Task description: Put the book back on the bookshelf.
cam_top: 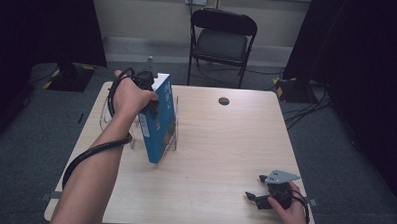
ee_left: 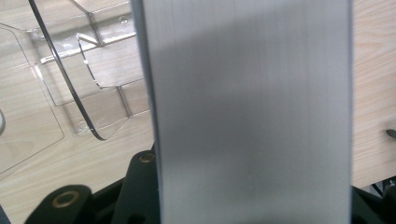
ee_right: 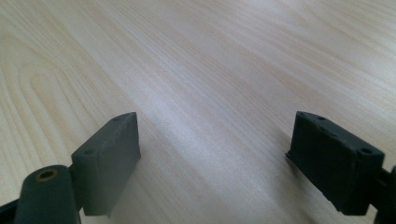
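A blue book (cam_top: 159, 118) stands tilted on the left part of the wooden table, its lower corner on the tabletop beside a clear acrylic stand (cam_top: 106, 114). My left gripper (cam_top: 148, 97) is shut on the book's upper edge. In the left gripper view the book's grey page edge (ee_left: 252, 107) rises between the jaws, with the clear stand (ee_left: 88, 93) behind it at the left. My right gripper (cam_top: 258, 188) rests near the table's front right edge. It is open, with bare wood between its fingers (ee_right: 112, 158).
A black folding chair (cam_top: 221, 40) stands behind the table. A round cable hole (cam_top: 224, 101) sits near the table's (cam_top: 225, 143) far edge. Cables lie on the floor at the right. Black curtains hang on both sides.
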